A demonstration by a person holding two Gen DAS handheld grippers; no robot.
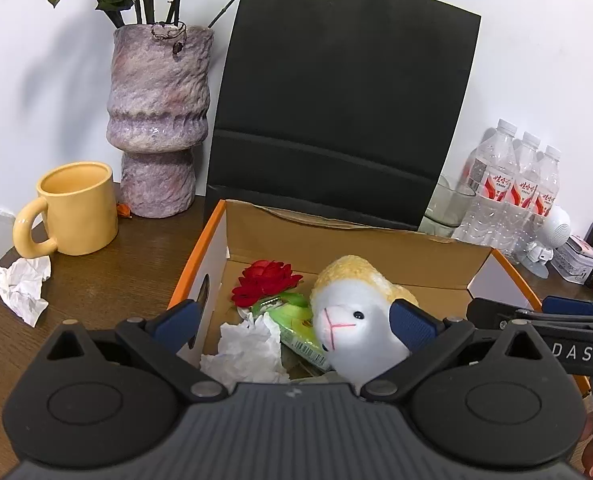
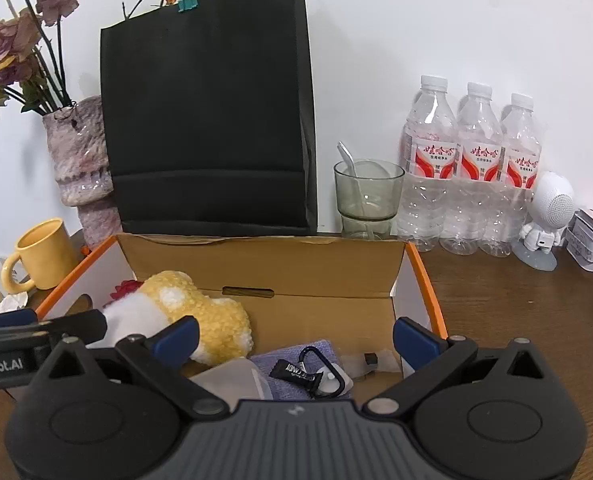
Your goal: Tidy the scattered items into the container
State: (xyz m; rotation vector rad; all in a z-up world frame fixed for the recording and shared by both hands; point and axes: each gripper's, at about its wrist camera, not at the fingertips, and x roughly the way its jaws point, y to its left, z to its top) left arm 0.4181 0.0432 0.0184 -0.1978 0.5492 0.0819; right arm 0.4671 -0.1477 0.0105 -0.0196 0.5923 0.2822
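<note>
Grippers both sit over the box, angled forward and down along its length, left gripper over the left half, right gripper over the right half. Left jaws spread wide: left pad hangs by the box's left wall, right pad is at the lamb, at its cheek; contact or just in front, cannot tell. No clamp on anything. Right jaws also wide apart, nothing between them but the box interior; left pad overlaps the lamb's yellow back in view, right pad near the right wall. Box: corrugated cardboard, brown inside, orange rim, white outer walls, slot handle in the far wall. Lamb: plush, white fleece face, pink stitched nose, curly yellow wool, lying on its side in the left half. Also in the box: red fabric rose, green wrapper, crumpled tissue, lilac cloth with a black carabiner and black tag on it. Still out on the wooden table: crumpled tissue wad left of the box, next to a glossy yellow mug. Behind the box: matte black paper bag, rough mauve ceramic vase, clear plastic bottles, glass tumbler holding a spoon.
</note>
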